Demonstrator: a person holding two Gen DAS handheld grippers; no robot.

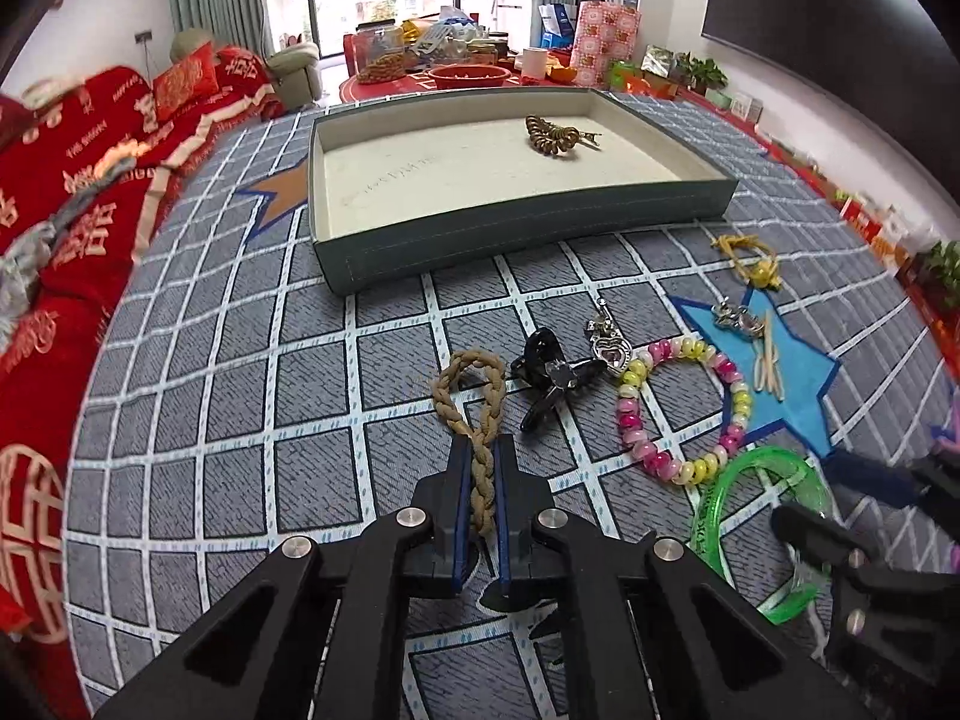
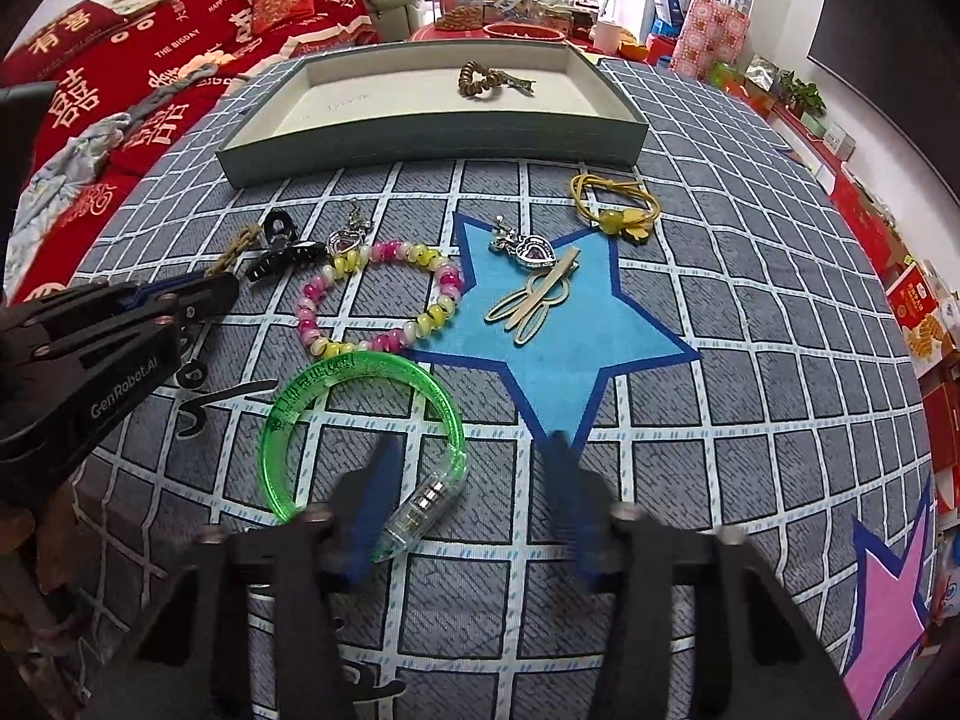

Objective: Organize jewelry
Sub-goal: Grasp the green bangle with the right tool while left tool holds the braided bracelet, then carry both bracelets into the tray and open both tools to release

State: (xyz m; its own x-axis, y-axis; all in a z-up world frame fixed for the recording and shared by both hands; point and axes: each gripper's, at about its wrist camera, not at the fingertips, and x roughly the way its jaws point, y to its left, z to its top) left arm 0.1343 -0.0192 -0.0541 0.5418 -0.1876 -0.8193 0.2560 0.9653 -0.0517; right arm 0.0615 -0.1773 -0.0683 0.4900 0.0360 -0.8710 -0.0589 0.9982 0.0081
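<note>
My left gripper [image 1: 482,450] is shut on a tan braided cord bracelet [image 1: 474,384], whose loop lies ahead of the fingertips on the checked cloth. My right gripper [image 2: 474,450] is open and blurred, its left finger [image 2: 375,492] over the clear end of a green plastic bangle [image 2: 360,414]. A grey tray [image 1: 522,228] with a cream floor holds a coiled brown bracelet [image 1: 549,135]. A pink and yellow bead bracelet [image 2: 378,300], a black hair claw [image 2: 282,249], two heart charms [image 2: 528,249], a rabbit clip [image 2: 534,297] and a yellow hair tie [image 2: 618,204] lie on the cloth.
The cloth [image 2: 750,300] has blue and pink stars. A red sofa cover [image 1: 72,192] lies to the left. A cluttered red table [image 1: 456,69] stands behind the tray. Boxes and plants [image 2: 912,300] line the right wall.
</note>
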